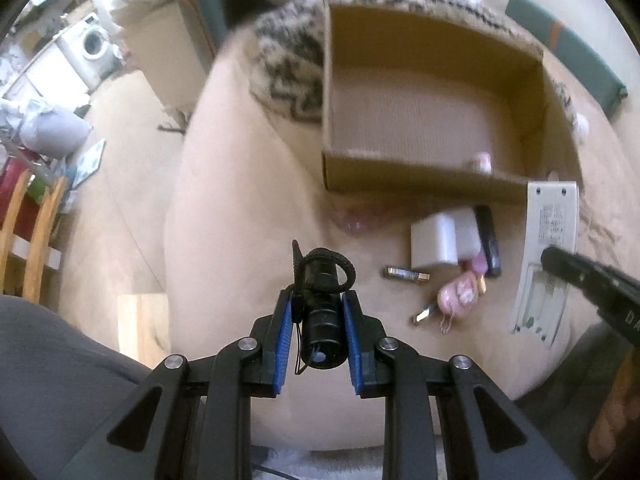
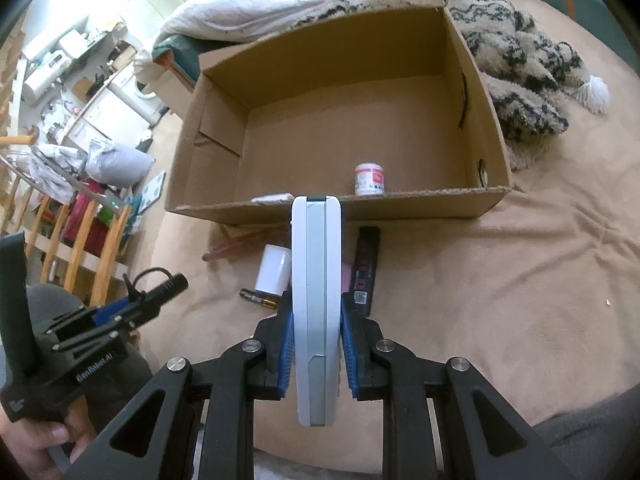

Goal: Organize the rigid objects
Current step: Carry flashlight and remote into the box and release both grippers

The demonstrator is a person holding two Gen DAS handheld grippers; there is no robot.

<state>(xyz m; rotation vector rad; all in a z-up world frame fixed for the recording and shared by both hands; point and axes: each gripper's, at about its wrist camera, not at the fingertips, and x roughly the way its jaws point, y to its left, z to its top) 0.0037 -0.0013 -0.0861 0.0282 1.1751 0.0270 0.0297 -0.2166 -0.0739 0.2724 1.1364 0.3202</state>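
My left gripper (image 1: pixel 318 300) is shut on a small black flashlight (image 1: pixel 322 308) with a cord loop, held above the beige bedspread. It also shows in the right wrist view (image 2: pixel 132 304). My right gripper (image 2: pixel 316 300) is shut on a white and grey remote-like device (image 2: pixel 316 300), held on edge in front of the open cardboard box (image 2: pixel 400 200). The device also shows in the left wrist view (image 1: pixel 548 248). A small white jar (image 2: pixel 369 179) stands inside the box near its front wall.
On the bedspread before the box lie a white cube charger (image 1: pixel 436 240), a black flat device (image 2: pixel 364 268), a battery (image 1: pixel 406 274), a pink keychain (image 1: pixel 458 294) and a pink transparent item (image 2: pixel 240 242). A patterned blanket (image 2: pixel 516 76) lies right of the box. Wooden railing (image 2: pixel 80 240) stands at the left.
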